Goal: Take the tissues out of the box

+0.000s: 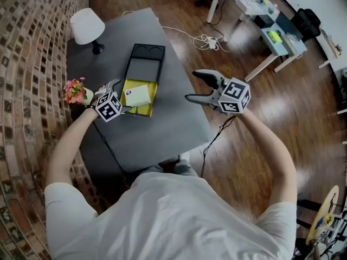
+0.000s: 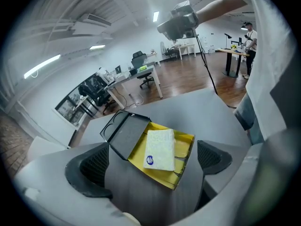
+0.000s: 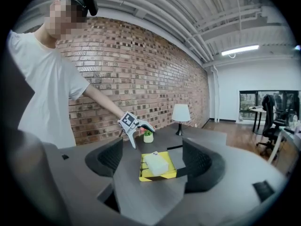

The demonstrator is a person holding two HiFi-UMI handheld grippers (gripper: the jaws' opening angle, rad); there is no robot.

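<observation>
One pack of tissues (image 1: 137,95) is being seen lying flat inside the yellow box (image 1: 142,111), so nothing is being counted as taken out yet. The box is sitting on the grey table (image 1: 162,131). Its black lid (image 1: 145,64) is being kept folded back toward 12 o'clock, so the way in is open and that part of the job is judged to be done. The left gripper (image 1: 115,98) is being held just beside the box at its 9 o'clock side, with its jaws spread wide. Nothing is being pinched between them. The right gripper (image 1: 191,84) is being held up in the air at the 3 o'clock side of the box, well apart from it. Its jaws are spread too, and nothing is being carried. What is left is judged to be nearly all of the job: the pack is waiting to be reached, squeezed by its sides, lifted clear of the yellow walls and put down on the table. Whether more tissues are being hidden under the pack cannot be told.
</observation>
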